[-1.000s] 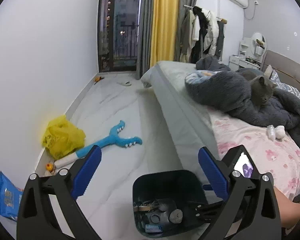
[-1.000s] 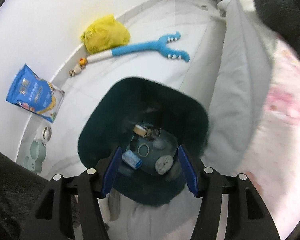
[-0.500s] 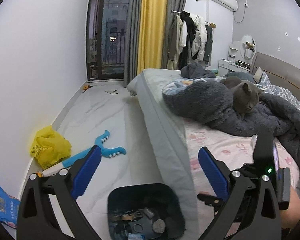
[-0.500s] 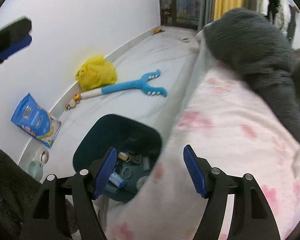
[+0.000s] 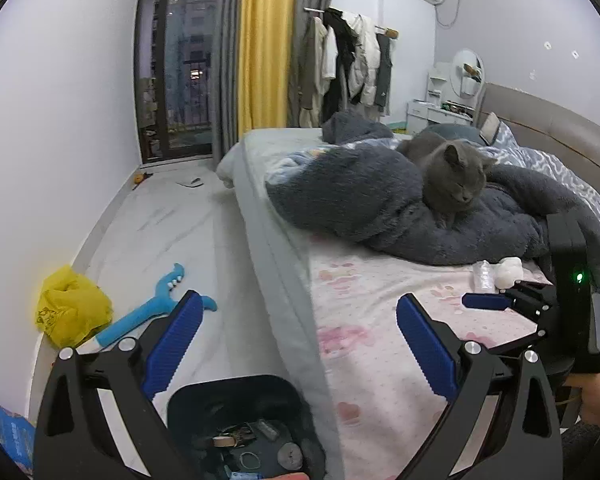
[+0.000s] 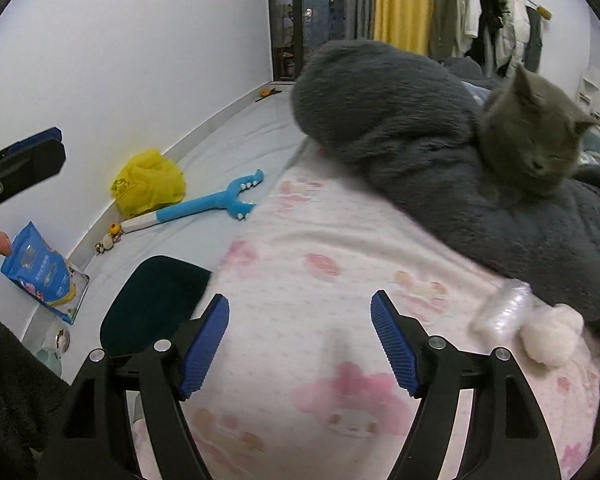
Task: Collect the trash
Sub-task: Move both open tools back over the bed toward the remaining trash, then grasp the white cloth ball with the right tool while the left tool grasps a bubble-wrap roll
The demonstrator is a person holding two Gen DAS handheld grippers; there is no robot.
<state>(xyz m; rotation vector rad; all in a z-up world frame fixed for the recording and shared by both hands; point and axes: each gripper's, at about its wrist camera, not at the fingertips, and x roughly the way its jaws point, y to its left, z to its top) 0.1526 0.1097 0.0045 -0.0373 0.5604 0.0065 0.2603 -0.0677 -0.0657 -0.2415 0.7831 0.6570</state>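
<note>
1. Left wrist view: a bedroom with a pale marble floor [image 5: 168,232], a dark balcony door, a yellow curtain [image 5: 266,40] and clothes on a rail. A bed [image 5: 380,320] with a pink-patterned sheet fills the right side; a grey cat [image 5: 452,172] lies on a grey blanket [image 5: 352,196].
2. On the floor by the wall lie a yellow bag [image 5: 70,310], a blue toy [image 5: 148,312] and a blue packet [image 6: 40,276].
3. A dark bin [image 5: 236,404] stands on the floor against the bed's edge. Inside are small scraps: a grey disc, a ring, some brownish and blue bits.
4. On the sheet, at the blanket's edge, sit a crumpled clear wrapper [image 6: 500,312] and a white wad [image 6: 552,332], touching each other.
5. Left gripper [image 5: 296,344] hangs over the bin and the bed's edge, jaws wide, nothing between them.
6. Right gripper [image 6: 300,344] is tilted down over the sheet, its jaws just spread wider and empty; wrapper and wad lie off to its right, clear of the pads. A hand [image 5: 596,392] holds it.
</note>
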